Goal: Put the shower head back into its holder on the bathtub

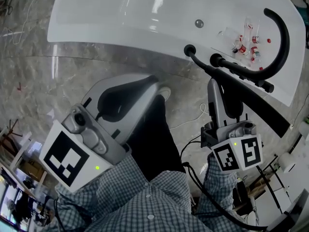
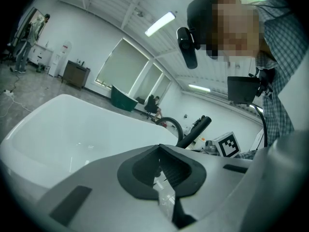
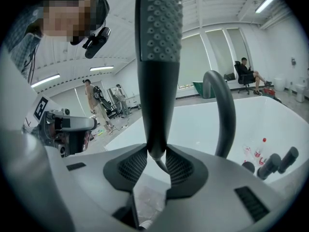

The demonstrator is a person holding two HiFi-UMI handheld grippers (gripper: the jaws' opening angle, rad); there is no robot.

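Observation:
My right gripper (image 1: pixel 216 84) is shut on the lower end of the black stick-shaped shower head (image 3: pixel 158 57), which rises straight up from the jaws with its nozzle dots facing the right gripper view. From above, the shower head (image 1: pixel 260 110) shows as a broad dark bar over the tub's edge. Its hose (image 1: pixel 203 64) runs out of a round black socket (image 1: pixel 189 49) on the white bathtub (image 1: pixel 120 13) deck, just beyond the gripper tips. My left gripper (image 1: pixel 161 93) hangs short of the tub's near wall, pads together (image 2: pixel 161 167), nothing between them.
A black arched faucet (image 1: pixel 282 37) and a black lever handle (image 1: pixel 241 72) stand on the tub deck at the right. Several small red-capped bottles (image 1: pixel 248 45) lie beside the faucet. Cables (image 1: pixel 193 122) trail over the marble floor below. Other people stand far off in the room.

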